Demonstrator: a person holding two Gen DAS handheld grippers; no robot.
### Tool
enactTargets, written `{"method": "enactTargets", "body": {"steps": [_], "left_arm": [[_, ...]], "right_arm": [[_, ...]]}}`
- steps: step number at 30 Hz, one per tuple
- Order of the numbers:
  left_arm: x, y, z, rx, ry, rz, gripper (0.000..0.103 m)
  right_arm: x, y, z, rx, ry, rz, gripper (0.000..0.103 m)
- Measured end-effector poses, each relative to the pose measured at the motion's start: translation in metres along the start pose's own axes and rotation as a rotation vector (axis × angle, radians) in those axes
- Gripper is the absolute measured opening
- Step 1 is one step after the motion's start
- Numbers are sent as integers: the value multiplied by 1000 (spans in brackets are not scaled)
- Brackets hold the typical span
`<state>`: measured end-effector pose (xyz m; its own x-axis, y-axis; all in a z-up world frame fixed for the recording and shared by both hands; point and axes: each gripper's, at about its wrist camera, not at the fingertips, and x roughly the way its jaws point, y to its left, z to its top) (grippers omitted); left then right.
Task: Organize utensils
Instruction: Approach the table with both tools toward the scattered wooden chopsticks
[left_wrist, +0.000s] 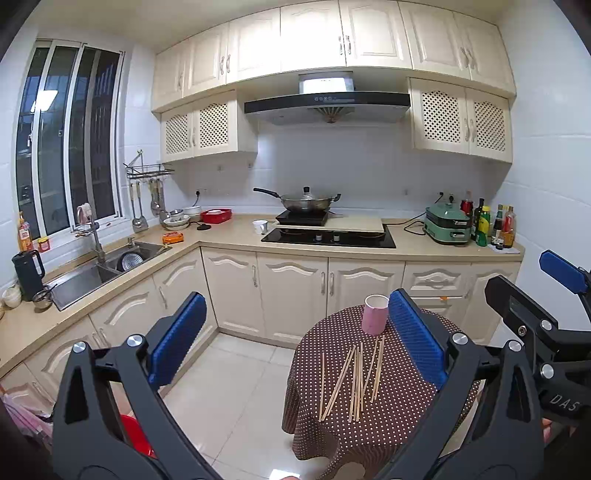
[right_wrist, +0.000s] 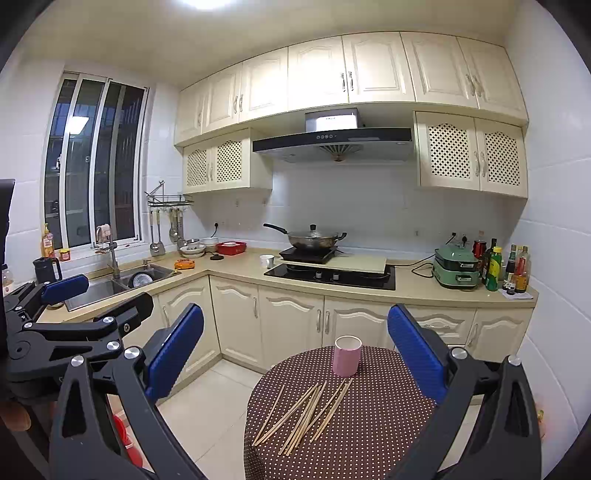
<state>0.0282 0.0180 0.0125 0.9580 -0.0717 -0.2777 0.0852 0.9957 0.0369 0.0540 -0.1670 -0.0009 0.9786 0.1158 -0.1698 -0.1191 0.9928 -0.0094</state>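
Several wooden chopsticks (left_wrist: 354, 380) (right_wrist: 310, 410) lie scattered on a small round table (left_wrist: 373, 432) (right_wrist: 373, 439) covered with a brown dotted cloth. A pink cup (left_wrist: 375, 314) (right_wrist: 346, 355) stands upright at the table's far edge, just beyond the chopsticks. My left gripper (left_wrist: 297, 339) hovers open before the table's left side, nothing between its blue pads. My right gripper (right_wrist: 295, 352) is open too, held short of the table with nothing between its pads. Each gripper shows in the other's view, the right gripper (left_wrist: 535, 291) at the right edge and the left gripper (right_wrist: 96, 299) at the left.
Cream cabinets and a counter (left_wrist: 229, 236) run behind the table, with a sink (left_wrist: 110, 266) at left, a wok (left_wrist: 306, 201) on the hob, a green cooker (left_wrist: 448, 225) and bottles (left_wrist: 495, 225) at right. A red bucket (left_wrist: 136, 435) stands on the tiled floor at left.
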Motion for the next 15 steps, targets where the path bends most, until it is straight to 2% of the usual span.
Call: {"method": "enactTargets", "body": {"steps": [15], "left_arm": [[11,11,4,0,-11,-23,97]], "right_arm": [[4,13,1,2,-11,-27,96]]}}
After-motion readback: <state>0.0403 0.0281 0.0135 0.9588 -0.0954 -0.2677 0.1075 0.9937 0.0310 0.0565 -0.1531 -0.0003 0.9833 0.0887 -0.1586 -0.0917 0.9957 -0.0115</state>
